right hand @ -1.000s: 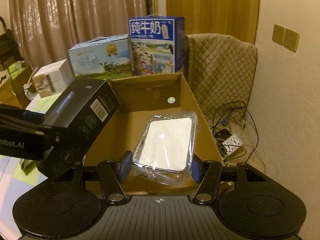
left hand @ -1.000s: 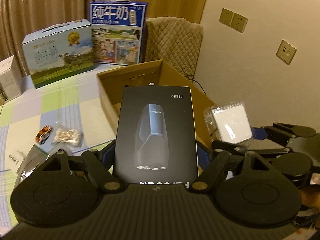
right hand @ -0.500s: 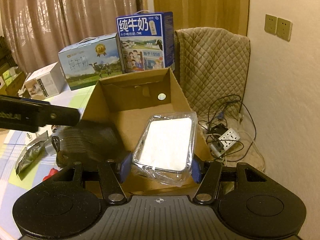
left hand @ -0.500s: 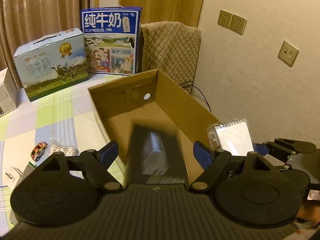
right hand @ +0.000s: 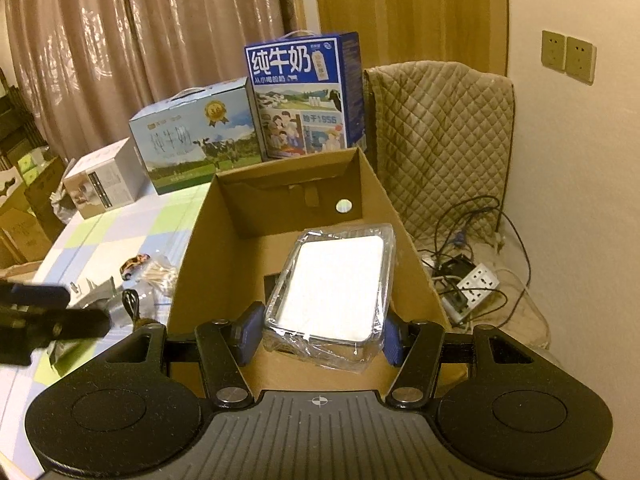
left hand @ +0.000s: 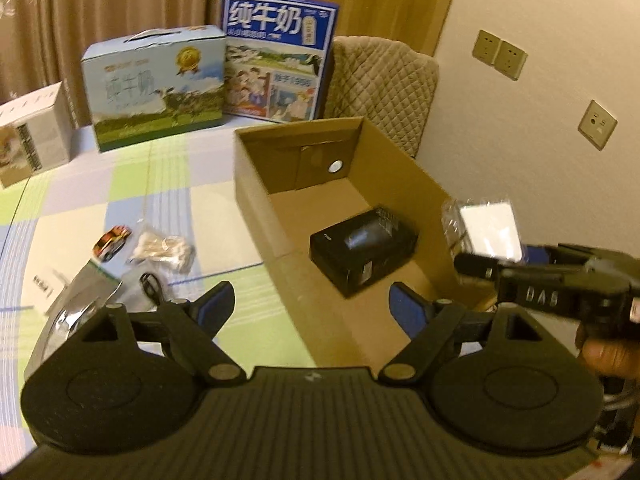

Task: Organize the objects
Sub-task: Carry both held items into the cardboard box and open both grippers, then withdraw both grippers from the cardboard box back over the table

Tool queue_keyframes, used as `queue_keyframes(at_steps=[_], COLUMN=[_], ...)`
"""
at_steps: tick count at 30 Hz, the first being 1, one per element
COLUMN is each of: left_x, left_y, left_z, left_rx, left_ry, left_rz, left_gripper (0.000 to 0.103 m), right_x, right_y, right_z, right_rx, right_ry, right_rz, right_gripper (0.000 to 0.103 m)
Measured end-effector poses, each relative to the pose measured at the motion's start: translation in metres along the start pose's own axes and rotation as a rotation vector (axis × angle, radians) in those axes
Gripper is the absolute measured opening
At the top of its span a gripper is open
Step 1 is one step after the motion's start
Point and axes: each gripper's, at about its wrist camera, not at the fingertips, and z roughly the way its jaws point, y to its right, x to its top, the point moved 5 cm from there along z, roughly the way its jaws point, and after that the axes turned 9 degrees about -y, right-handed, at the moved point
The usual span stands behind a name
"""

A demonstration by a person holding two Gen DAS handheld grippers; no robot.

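Black shaver box [left hand: 362, 254] lies flat on floor of cardboard box [left hand: 256, 184], w/ nothing touching it. Left gripper [left hand: 310, 306] jaws just opened, empty. Right gripper [right hand: 318, 334] clamps plastic-wrapped white pack [right hand: 334, 286] over the carton. Toy car [left hand: 112, 242] on worktop [left hand: 120, 184].

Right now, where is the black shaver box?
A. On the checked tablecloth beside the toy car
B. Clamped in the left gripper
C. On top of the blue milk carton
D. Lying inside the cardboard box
D. The black shaver box lies flat on the floor of the open cardboard box, and nothing sits between the fingers of the left gripper.
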Motion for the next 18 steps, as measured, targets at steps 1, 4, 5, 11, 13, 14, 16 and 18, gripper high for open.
queue_keyframes(at_steps=[1,4,5,11,13,14,16,18], left_x=[-0.002,-0.008,-0.009,-0.022,-0.028,-0.032,-0.039,-0.046], left_y=[-0.002,-0.009,-0.012,-0.021,-0.025,-0.027,-0.03,-0.034], left_z=[-0.002,-0.006,-0.008,-0.019,-0.022,-0.024,-0.027,-0.031], left_rx=[0.0,0.006,0.009,0.024,0.028,0.029,0.029,0.026], left_ry=[0.0,0.003,0.006,0.018,0.019,0.018,0.015,0.011], left_rz=[-0.009,-0.026,-0.028,-0.033,-0.039,-0.044,-0.054,-0.065], left_gripper=[0.081,0.081,0.081,0.082,0.083,0.083,0.083,0.083], right_x=[0.002,0.009,0.011,0.013,0.007,0.003,-0.006,-0.015], right_y=[0.0,0.002,0.003,0.006,0.003,0.002,-0.001,-0.008], right_z=[0.001,0.001,-0.001,-0.02,-0.027,-0.031,-0.037,-0.042], right_rx=[0.004,0.039,0.036,0.066,0.076,0.082,0.091,0.098], right_ry=[0.004,0.046,0.059,0.109,0.108,0.107,0.102,0.096], right_rz=[0.003,0.039,0.059,0.109,0.119,0.13,0.151,0.16], right_gripper=[0.055,0.071,0.077,0.077,0.077,0.077,0.077,0.077])
